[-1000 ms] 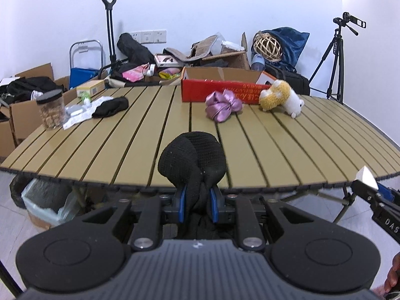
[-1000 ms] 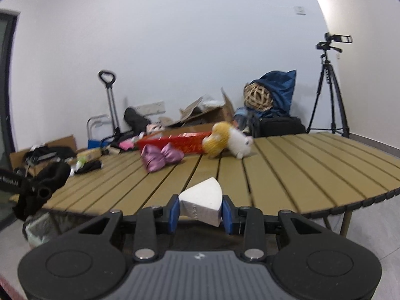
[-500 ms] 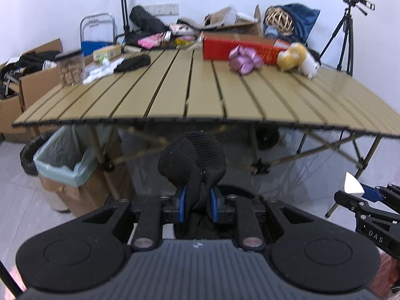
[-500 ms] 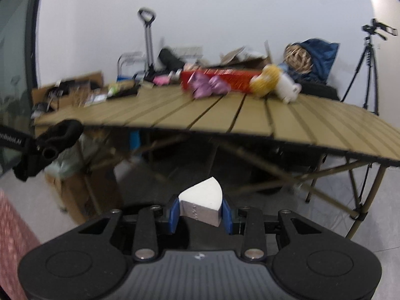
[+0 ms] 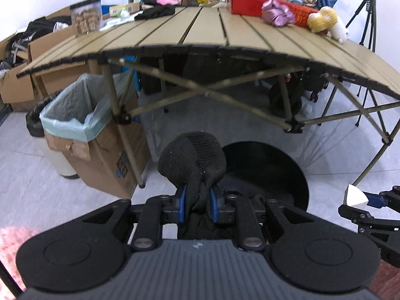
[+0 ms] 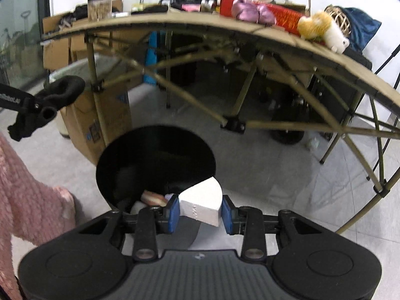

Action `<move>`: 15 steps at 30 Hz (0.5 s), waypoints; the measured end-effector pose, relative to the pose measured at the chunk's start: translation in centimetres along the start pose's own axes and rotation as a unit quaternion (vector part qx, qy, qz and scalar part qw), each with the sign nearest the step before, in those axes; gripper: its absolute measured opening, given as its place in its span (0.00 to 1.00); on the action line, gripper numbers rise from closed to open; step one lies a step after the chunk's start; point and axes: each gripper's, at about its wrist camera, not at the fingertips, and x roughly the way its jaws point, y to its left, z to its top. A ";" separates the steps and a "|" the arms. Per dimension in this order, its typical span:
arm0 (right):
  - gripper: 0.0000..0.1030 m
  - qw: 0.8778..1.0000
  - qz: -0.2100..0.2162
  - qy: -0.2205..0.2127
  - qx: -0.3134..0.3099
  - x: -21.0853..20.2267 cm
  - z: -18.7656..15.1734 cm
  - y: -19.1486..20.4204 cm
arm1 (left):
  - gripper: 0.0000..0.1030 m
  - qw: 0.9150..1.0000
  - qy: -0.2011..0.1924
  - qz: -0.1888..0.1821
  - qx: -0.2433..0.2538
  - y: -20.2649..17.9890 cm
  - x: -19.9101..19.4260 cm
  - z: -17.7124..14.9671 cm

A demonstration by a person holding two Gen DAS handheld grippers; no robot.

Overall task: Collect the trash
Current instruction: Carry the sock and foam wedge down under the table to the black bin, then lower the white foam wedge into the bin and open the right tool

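Figure: both grippers poised over the black bin (image 6: 155, 165), which is standing on the floor on the near side of the counter (image 5: 225, 32). The bin is the largest item of concern; some scraps are already lying inside it.

I am carrying a black knitted cloth (image 5: 192, 160) in the left gripper (image 5: 196, 200), its fingers (image 5: 182, 198) squeezed tight on the bunched lower end while the bulk is ballooning above them. I am judging it soft, light and limp; a pinch on any gathered fold should serve, and it will likely drop slowly and may cling.

I am holding a white foam wedge (image 6: 202, 205) in the right gripper (image 6: 200, 212), fingers (image 6: 173, 211) pressing its flat sides. It is looking light, stiff and crushable, so flat-face contact suits it.

Both grippers are angling steeply downward toward the bin mouth, the left one lying left of the right.
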 end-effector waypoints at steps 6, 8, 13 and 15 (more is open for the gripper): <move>0.33 1.000 -0.001 0.025 -0.008 1.8 0.6 0.8 | 0.19 1.000 0.017 0.008 -0.012 1.1 1.7 -0.5; 0.33 1.000 0.000 0.029 -0.011 2.3 0.9 1.1 | 0.19 1.000 0.024 0.008 -0.016 1.5 2.1 -0.6; 0.33 0.999 0.007 0.042 -0.020 3.9 1.9 2.2 | 0.19 0.999 0.039 0.012 -0.026 2.4 3.0 -0.8; 0.33 0.999 0.010 0.046 -0.023 4.6 2.4 2.6 | 0.19 0.998 0.043 0.014 -0.031 2.7 3.3 -0.8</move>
